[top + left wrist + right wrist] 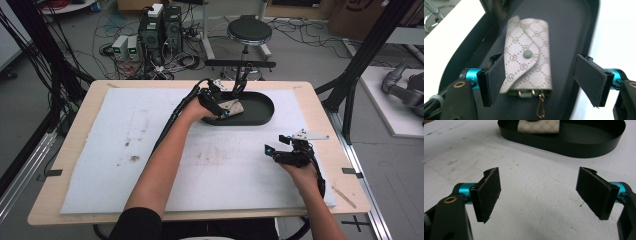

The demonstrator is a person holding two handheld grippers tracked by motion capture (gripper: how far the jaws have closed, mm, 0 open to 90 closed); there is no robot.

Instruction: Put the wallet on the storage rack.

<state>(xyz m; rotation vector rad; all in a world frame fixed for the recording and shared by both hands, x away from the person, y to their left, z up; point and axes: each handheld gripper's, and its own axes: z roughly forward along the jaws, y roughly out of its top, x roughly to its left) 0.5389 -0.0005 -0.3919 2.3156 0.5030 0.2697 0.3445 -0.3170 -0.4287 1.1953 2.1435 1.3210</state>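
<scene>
Left gripper view showed the key pouch, a beige patterned fold-over case with a snap button and a small metal clip at its near end, lying flat on the floor of the black oval tray. The left gripper stood over it with jaws partly open; one pad sat against or just beside the pouch's edge, while the other pad stood well apart from it, so the pouch was not clamped. This spacing suggested a release into the tray, with the pouch left resting on its own. In the high view the pouch occupied the left half of the tray, which stood at the far side of the white foam mat on the wooden table. The right gripper hovered over bare mat near the table's right edge, jaws wide and empty, well apart from the tray and clear of the left arm's path. The tray's raised wall was the one obstruction: any withdrawal should probably rise above it first. Beyond the table stood a stool, power boxes and loose cables on the floor.
</scene>
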